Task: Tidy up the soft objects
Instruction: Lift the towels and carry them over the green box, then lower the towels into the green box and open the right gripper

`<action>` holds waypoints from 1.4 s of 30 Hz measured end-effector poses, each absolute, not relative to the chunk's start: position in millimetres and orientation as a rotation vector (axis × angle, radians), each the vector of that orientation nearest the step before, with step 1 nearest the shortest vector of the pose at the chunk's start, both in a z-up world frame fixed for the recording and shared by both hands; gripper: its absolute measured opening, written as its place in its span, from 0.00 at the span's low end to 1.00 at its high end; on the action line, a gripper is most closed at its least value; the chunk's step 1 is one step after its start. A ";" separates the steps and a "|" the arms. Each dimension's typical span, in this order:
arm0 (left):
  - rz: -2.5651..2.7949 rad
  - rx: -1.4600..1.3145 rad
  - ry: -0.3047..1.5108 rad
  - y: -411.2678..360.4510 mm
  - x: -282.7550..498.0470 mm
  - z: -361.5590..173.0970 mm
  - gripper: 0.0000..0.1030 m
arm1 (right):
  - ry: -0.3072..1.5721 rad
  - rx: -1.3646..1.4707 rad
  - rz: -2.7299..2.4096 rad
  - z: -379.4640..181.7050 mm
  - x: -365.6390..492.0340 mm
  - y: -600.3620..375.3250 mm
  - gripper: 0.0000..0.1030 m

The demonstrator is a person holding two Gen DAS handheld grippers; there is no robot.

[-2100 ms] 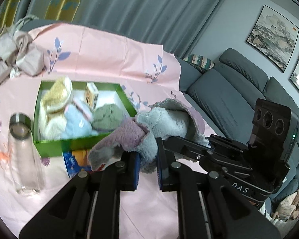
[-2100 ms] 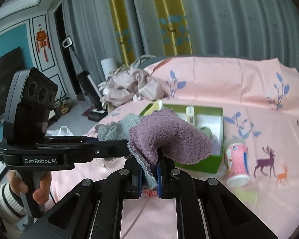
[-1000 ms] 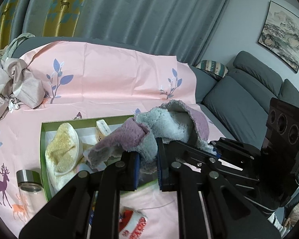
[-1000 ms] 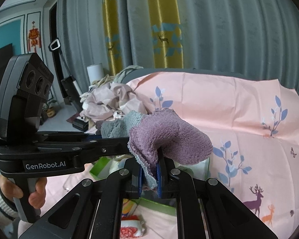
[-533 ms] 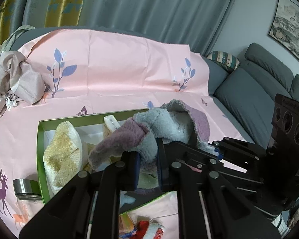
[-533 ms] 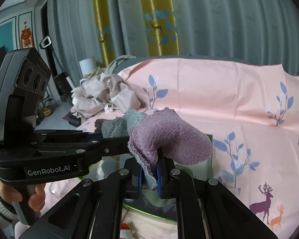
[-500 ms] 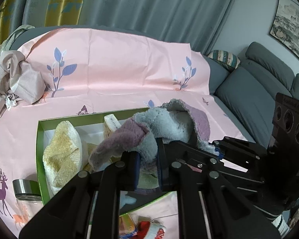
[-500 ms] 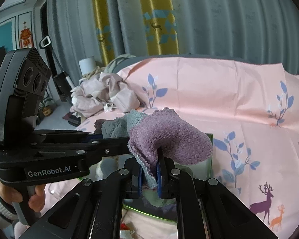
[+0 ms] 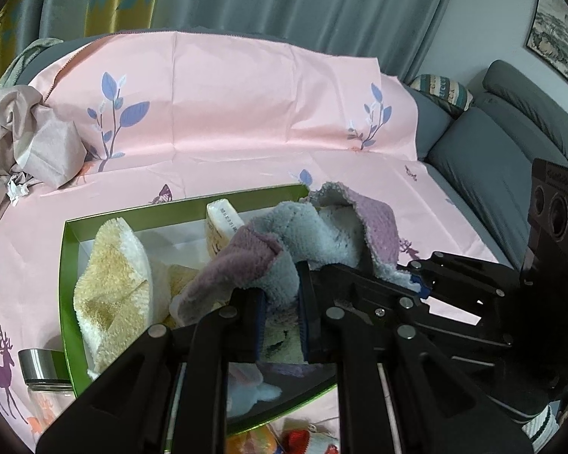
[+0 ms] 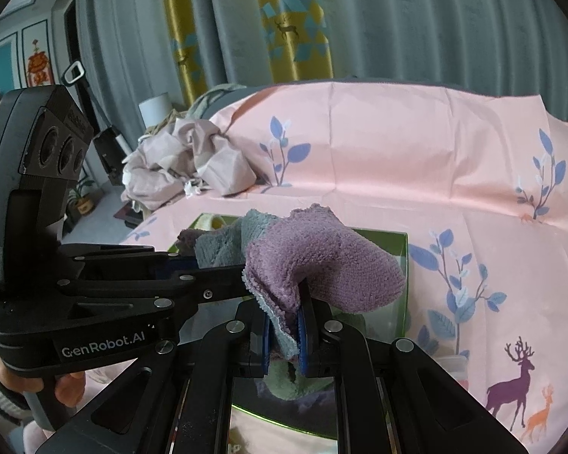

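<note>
**A:** Report the state of both grippers.

**B:** The left gripper (image 9: 280,314) has its jaws closed down on one end of a purple and grey fleece cloth (image 9: 306,238). The right gripper (image 10: 284,335) has its jaws pinched nearly together on the other end of the same cloth (image 10: 322,261). The cloth spans the two tools, which point across one another.

**A:** Location of the cloth?

**B:** It is held in the air above the green box (image 9: 66,283), which sits on the pink sheet (image 9: 246,113) printed with blue leaves and purple deer. The cloth does not appear to touch the box contents.

**A:** Box contents?

**B:** A cream and yellow fluffy towel (image 9: 113,287) stands against the left wall. A small cream carton (image 9: 223,227) leans near the back wall; its printing is too small to read. More soft items lie under the jaws, mostly hidden.

**A:** Any legible text?

**B:** "GenRobot.AI" in white on the body of the left tool, seen from the right wrist view (image 10: 102,346). Nothing else reads clearly.

**A:** Other items?

**B:** A glass jar with a metal lid (image 9: 43,370) stands just outside the box's left wall. A crumpled beige fabric pile (image 10: 185,162) lies at the far edge of the sheet.
</note>
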State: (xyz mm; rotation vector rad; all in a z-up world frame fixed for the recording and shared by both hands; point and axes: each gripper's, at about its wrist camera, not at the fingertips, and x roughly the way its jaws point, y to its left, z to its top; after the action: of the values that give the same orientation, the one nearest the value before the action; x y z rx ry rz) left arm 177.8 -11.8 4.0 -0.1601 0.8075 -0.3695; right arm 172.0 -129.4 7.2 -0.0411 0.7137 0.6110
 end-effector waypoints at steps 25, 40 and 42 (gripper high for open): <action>-0.297 -0.082 0.920 -13.6 192.5 -32.1 0.15 | 0.848 -0.037 0.590 -30.3 192.5 -124.7 0.11; -0.261 -0.060 0.937 -12.1 192.1 -37.8 0.23 | 0.881 -0.057 0.554 -35.5 194.0 -121.7 0.13; -0.259 -0.069 0.939 -10.1 192.3 -38.5 0.27 | 0.886 -0.051 0.544 -35.9 195.0 -123.7 0.16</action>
State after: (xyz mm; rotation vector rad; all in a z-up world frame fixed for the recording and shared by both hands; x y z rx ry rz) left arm 192.3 -10.1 -38.5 -0.0692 0.9391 -0.2595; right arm 195.0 -123.7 -35.9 -0.0511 0.8864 0.5443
